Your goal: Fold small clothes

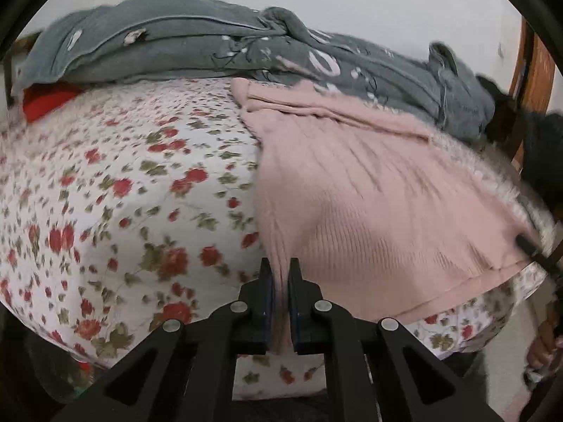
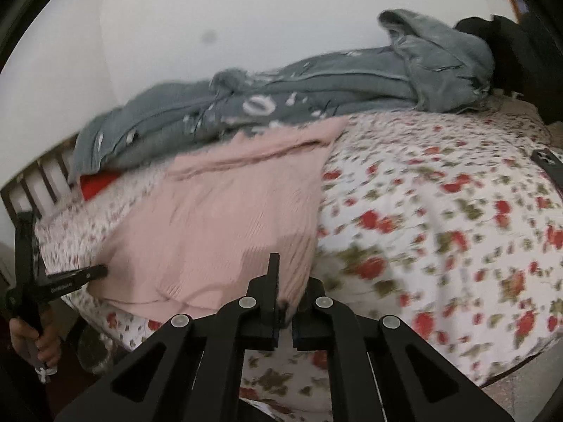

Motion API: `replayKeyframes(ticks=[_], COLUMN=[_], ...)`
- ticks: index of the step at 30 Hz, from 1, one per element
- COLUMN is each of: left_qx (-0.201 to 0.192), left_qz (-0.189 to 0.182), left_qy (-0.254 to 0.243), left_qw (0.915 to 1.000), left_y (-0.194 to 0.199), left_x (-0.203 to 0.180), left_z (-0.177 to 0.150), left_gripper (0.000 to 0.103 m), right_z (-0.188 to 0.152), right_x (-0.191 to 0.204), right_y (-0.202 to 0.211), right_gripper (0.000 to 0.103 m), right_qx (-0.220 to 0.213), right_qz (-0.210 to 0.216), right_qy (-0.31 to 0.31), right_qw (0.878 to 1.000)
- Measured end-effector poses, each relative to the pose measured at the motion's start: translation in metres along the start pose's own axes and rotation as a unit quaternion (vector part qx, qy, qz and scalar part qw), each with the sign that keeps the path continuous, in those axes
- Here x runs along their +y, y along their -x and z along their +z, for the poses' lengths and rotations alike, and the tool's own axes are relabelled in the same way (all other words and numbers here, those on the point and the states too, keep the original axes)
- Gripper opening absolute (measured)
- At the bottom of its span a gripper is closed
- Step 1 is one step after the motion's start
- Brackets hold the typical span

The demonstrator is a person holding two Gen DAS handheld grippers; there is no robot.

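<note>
A pink knit top [image 1: 369, 190] lies spread flat on the bed [image 1: 123, 190], whose sheet is white with red flowers, and both grippers hold it at its near hem, close to the bed's near edge. The left gripper [image 1: 280, 274] points forward and level over that edge, its two fingers [image 1: 265, 281] drawn narrow with a fold of the top's near left corner pinched between them; the cloth runs down through the gap and hangs a little below the pads. From the right wrist view this same gripper [image 2: 95, 272] reaches in from the left side of the bed, tip against the top's corner, and the person's left hand [image 2: 35, 337] grips its handle low beside the bed, fist closed around it. The right gripper [image 2: 285, 281] also points forward along the bed, fingers [image 2: 273, 274] narrow, with the top's near right corner caught between them; the right-hand finger is mostly hidden behind the cloth. In the left wrist view the tip of the right gripper [image 1: 531, 246] shows at the top's far right corner, and part of the person's right hand [image 1: 542, 348] shows below it at the edge of the frame. The far end of the top reaches a grey quilt [image 1: 246, 42] bunched along the wall side of the bed and touches it. A red cloth [image 1: 49, 100] peeks from under the quilt at the bed's left end. Both views are blurred.
</note>
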State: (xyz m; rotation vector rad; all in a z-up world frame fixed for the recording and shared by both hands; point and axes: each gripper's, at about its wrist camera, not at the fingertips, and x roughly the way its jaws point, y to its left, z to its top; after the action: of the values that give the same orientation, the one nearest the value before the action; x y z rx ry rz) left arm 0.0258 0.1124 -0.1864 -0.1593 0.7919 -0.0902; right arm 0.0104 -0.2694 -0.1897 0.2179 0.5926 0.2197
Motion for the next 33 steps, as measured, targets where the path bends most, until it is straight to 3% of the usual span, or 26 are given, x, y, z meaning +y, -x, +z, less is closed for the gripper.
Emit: replayKeyframes(ticks=[5, 12, 20, 33], left_qx=[0.026, 0.034, 0.041, 0.057], left_qz=[-0.008, -0.004, -0.025, 0.001], left_qy=[0.022, 0.012, 0.032, 0.031], left_qw=[0.9994, 0.9993, 0.9983, 0.9979], left_y=[-0.014, -0.020, -0.019, 0.003], left_x=[0.013, 0.006, 0.011, 0.002], left_z=[-0.006, -0.011, -0.017, -0.005], left_gripper=[0.008, 0.013, 0.013, 0.013], right_z=[-0.019, -0.027, -0.031, -0.011], right_x=[-0.007, -0.004, -0.004, 0.001], right_y=[-0.024, -0.032, -0.030, -0.009], right_gripper=[0.004, 0.008, 0.021, 0.021], right_qx=[0.050, 0.065, 0.059, 0.052], right_qz=[-0.017, -0.028, -0.044, -0.045], right_qy=[0.005, 0.015, 0.024, 0.015], right_qw=[0.999, 0.997, 0.997, 0.998])
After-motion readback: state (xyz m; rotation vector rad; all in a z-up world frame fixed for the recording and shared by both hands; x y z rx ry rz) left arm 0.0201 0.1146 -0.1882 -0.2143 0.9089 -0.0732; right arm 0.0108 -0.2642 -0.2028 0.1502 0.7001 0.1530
